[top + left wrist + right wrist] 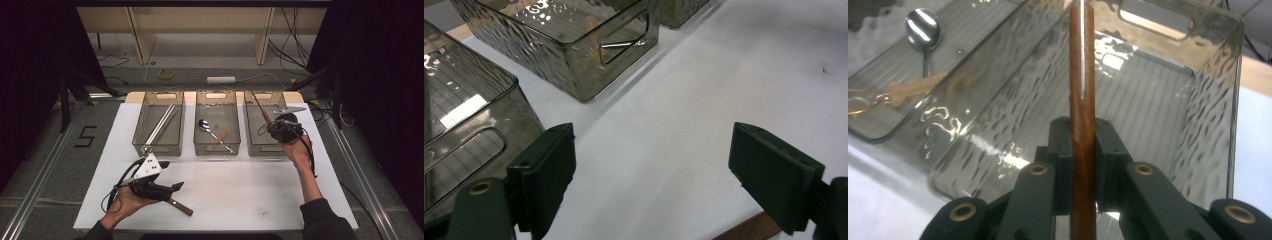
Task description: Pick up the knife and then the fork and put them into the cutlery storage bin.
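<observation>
- Landmark: the middle bin (216, 122), one of three smoky clear bins in a row along the far side of the white mat (240, 195).
- Left bin (159, 124): just left of the middle bin with a narrow gap between; long pale sticks (161, 124) lie lengthwise in it.
- Left gripper (169, 176): near and left of the middle bin, over bare mat, its jaws spread wide with nothing between them. In the left gripper view the pads (546, 170) stand well apart over white mat, with bin walls just beyond the left pad.
- A brown-handled piece (181, 207) lies on the mat right under this gripper, near the mat's front edge.
- In front of the middle bin the mat is open out to the front edge.
- Middle bin holds a spoon (206, 126), bowl toward the far left, handle running to the near right.
- Right bin (265, 125): just right of the middle bin.
- Right gripper (274, 131): over the right bin, its jaws pinching a brown handle (1082, 100).
- The handle's long axis runs straight out along the jaws, tilted up and away toward the bin's far-left corner; a thin metal end (257, 104) continues beyond it.
- Right of the right bin, only a narrow strip of mat remains before its edge.
</observation>
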Motion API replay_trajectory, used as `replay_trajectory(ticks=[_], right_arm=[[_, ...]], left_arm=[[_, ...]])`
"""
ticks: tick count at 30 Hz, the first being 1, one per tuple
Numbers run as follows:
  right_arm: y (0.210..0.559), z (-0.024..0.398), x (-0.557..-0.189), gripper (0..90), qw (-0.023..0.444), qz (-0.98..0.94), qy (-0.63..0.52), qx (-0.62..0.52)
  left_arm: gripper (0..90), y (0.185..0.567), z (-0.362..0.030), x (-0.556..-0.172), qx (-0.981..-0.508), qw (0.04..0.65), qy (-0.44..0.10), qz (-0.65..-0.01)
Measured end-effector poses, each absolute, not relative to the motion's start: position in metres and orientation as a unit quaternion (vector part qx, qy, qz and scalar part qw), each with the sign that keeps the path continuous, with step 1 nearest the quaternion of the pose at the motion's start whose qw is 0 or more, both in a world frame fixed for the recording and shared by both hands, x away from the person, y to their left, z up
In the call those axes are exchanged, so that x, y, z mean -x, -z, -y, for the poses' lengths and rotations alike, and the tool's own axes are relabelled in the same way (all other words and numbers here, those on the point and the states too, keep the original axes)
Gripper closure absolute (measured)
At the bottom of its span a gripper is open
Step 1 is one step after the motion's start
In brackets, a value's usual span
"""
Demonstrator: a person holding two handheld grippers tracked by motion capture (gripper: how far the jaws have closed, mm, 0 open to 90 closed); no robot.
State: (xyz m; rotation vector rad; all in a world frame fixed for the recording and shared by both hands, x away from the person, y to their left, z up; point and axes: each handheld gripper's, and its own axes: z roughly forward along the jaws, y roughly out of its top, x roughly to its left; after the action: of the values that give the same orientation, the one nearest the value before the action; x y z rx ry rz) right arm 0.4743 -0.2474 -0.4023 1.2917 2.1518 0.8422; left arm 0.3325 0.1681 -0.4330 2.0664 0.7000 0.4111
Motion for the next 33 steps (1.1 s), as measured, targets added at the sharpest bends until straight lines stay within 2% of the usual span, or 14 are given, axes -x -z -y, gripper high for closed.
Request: replay_trajectory(ticks=[26,27,29,33], right_arm=[[0.419,0.244,-0.488,80.4,0.196,-0.756,-0.306,-0.545],[0.419,0.245,-0.488,78.8,0.192,-0.754,-0.310,-0.547],[0.419,0.246,-0.489,70.0,0.172,-0.754,-0.317,-0.549],[0.416,0.247,-0.487,61.4,0.158,-0.755,-0.338,-0.539]], left_arm=[[17.4,0.436,-0.173,-0.332,-0.837,0.430,-0.170,-0.294],[17.3,0.436,-0.174,-0.332,-0.837,0.429,-0.170,-0.295],[17.2,0.436,-0.174,-0.332,-0.838,0.427,-0.169,-0.295],[17.2,0.436,-0.175,-0.333,-0.838,0.426,-0.169,-0.295]])
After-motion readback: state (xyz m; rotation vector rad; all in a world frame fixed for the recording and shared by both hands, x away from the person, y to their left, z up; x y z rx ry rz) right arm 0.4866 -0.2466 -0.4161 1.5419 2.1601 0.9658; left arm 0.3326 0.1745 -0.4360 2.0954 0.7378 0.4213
